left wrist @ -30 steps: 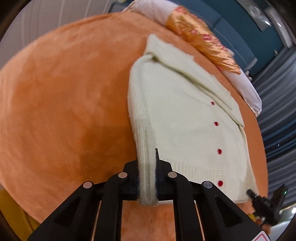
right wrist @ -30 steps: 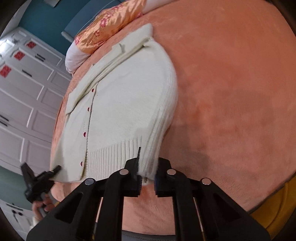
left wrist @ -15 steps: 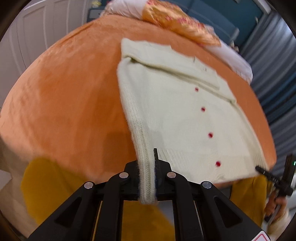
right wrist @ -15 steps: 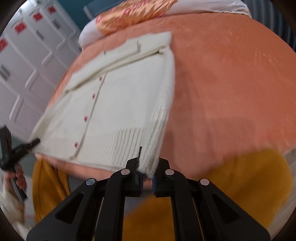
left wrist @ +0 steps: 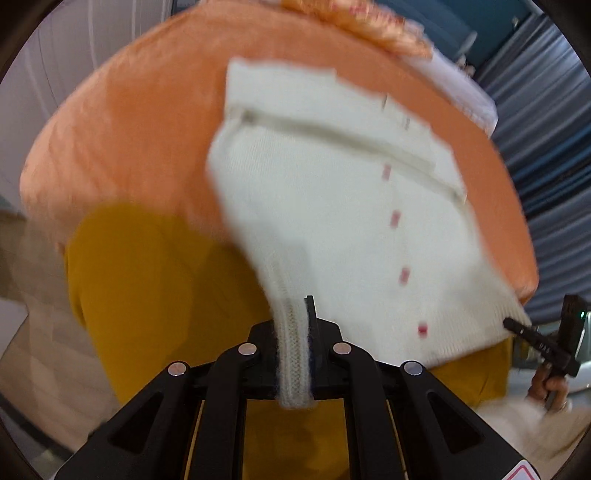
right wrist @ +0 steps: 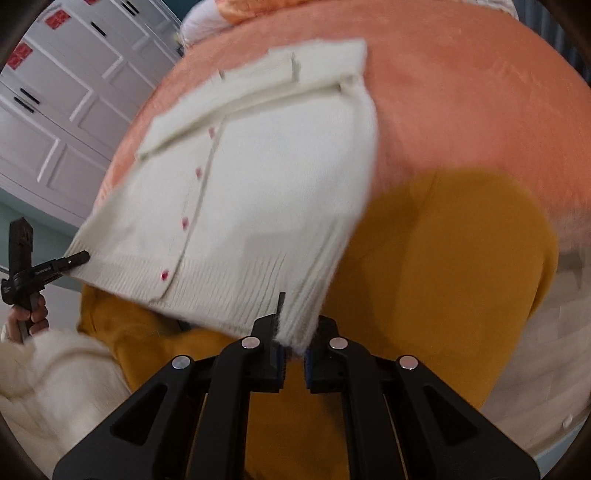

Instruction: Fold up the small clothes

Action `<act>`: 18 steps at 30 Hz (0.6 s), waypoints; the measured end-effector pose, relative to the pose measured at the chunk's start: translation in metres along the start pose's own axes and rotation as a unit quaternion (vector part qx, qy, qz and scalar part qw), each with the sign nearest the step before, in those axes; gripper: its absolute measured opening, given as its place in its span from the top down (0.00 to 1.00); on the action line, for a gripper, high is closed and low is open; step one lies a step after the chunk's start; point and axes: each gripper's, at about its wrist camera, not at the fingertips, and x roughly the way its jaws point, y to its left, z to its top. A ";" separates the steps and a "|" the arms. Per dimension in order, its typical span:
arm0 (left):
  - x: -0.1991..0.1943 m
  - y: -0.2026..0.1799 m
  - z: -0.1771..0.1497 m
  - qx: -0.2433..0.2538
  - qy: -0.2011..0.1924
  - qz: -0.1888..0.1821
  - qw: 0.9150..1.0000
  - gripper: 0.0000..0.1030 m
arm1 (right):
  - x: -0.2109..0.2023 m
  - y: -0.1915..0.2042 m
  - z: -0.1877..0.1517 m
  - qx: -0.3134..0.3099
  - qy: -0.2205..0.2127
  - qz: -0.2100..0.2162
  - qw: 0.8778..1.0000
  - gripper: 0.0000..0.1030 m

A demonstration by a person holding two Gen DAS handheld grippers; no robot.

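Cardigan [left wrist: 332, 229] hangs from my two grippers, left [left wrist: 293, 363] and right [right wrist: 295, 345] each clamped on a hem corner, its long axis running away from me to the collar on the orange bed [left wrist: 129, 122].

We find no legible text in either view. The red signs [right wrist: 55, 18] on the white cabinet doors [right wrist: 74, 92] carry marks too blurred to read, and the cardigan's neck tags [left wrist: 395, 110] show nothing readable.
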 end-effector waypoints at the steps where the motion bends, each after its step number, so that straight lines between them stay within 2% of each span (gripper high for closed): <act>1: -0.004 -0.003 0.021 0.004 -0.028 -0.002 1.000 0.94 | -0.004 -0.002 0.023 -0.002 -0.030 0.006 1.000 0.95; 2: -0.005 -0.007 0.040 0.008 -0.048 -0.006 0.999 0.94 | -0.005 -0.002 0.037 -0.002 -0.049 0.010 0.999 0.95; 4: -0.002 -0.017 0.081 0.025 -0.089 -0.003 0.996 0.94 | -0.001 -0.011 0.089 0.001 -0.099 0.015 0.995 0.95; 7: 0.015 -0.032 0.141 0.046 -0.135 0.016 0.990 0.94 | 0.024 -0.023 0.155 0.024 -0.133 0.023 0.991 0.94; 9: 0.033 -0.038 0.174 0.043 -0.147 0.029 0.988 0.93 | 0.049 -0.030 0.194 0.054 -0.142 0.031 0.988 0.94; 10: 0.049 -0.038 0.200 0.038 -0.152 0.043 0.987 0.93 | 0.061 -0.034 0.212 0.071 -0.146 0.034 0.986 0.94; 13: 0.088 -0.033 0.243 0.016 -0.150 0.065 0.986 0.93 | 0.095 -0.037 0.249 0.102 -0.152 0.019 0.983 0.94; 16: 0.131 -0.019 0.266 -0.015 -0.135 0.085 0.987 0.93 | 0.130 -0.043 0.269 0.129 -0.144 0.004 0.981 0.94; 18: 0.152 -0.009 0.270 -0.041 -0.118 0.085 0.988 0.92 | 0.142 -0.044 0.274 0.133 -0.144 -0.015 0.980 0.93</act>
